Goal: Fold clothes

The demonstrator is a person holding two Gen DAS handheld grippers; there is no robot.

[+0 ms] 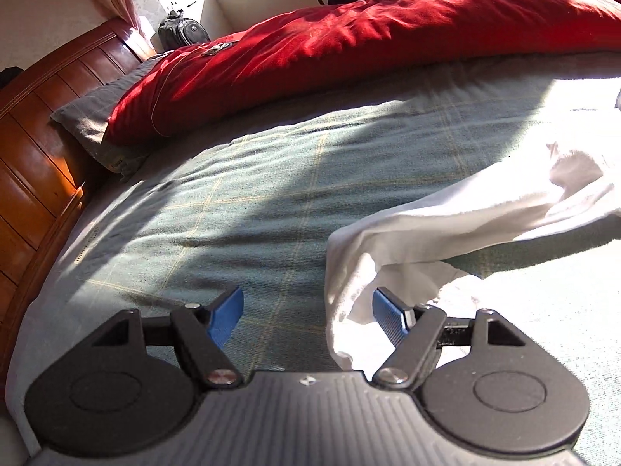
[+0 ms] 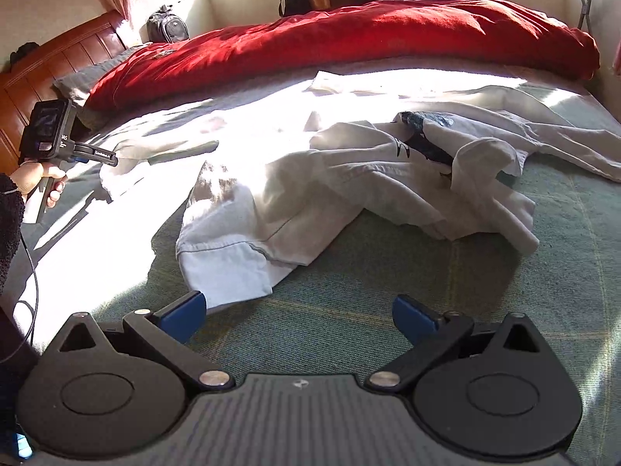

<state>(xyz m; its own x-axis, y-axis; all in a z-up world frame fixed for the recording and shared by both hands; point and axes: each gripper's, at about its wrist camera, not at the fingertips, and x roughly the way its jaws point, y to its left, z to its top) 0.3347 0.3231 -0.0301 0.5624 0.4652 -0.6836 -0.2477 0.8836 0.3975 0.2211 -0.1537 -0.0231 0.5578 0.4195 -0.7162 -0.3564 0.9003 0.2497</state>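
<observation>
A white garment (image 2: 349, 178) lies crumpled across the middle of the bed (image 2: 504, 310), on a green checked blanket (image 1: 233, 194); a dark printed patch shows among its folds, and strong sunlight washes out its far part. The left tool (image 1: 306, 310) is released, blue pads wide apart; a hanging fold of the garment lies just beside its right pad, not pinched. The right tool (image 2: 299, 316) is likewise released, empty, above bare blanket; the garment's hemmed edge lies just beyond its left pad. A red duvet (image 2: 349, 35) is heaped along the far side; a wooden headboard (image 1: 35, 147) stands at the left; a hand (image 2: 39, 182) grips the left tool's handle.
</observation>
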